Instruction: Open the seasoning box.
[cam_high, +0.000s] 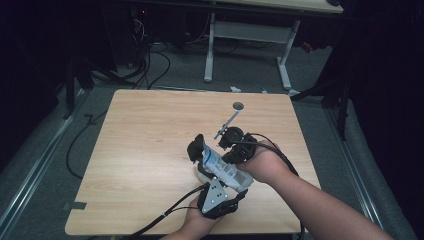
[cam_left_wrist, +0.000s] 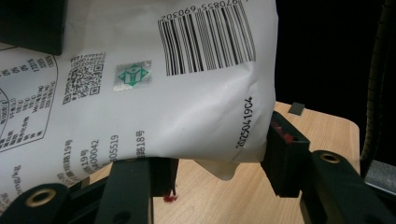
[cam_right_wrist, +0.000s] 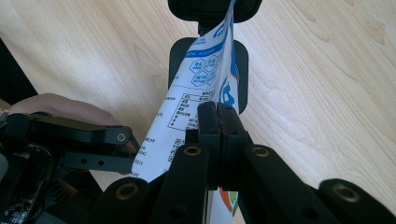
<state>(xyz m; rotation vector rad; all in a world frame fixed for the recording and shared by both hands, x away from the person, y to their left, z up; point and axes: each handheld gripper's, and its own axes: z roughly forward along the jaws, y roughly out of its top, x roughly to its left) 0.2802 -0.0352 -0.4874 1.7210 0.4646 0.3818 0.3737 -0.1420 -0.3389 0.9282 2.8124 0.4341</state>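
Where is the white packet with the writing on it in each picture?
High view: the packet is in the middle, just above the table, between the two hand-held grippers.
Left gripper view: it covers the top and left, barcode side showing, its lower edge between the jaws.
Right gripper view: it runs up the middle, pinched edge-on by the shut jaws.
Shared landmark: the wooden table.

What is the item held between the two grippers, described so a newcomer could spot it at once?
Start at the wooden table and look near its front edge, where both hands meet. Held between the left gripper and right gripper is a white printed pouch. Its blue graphics, barcode and QR code set it apart from the black grippers.
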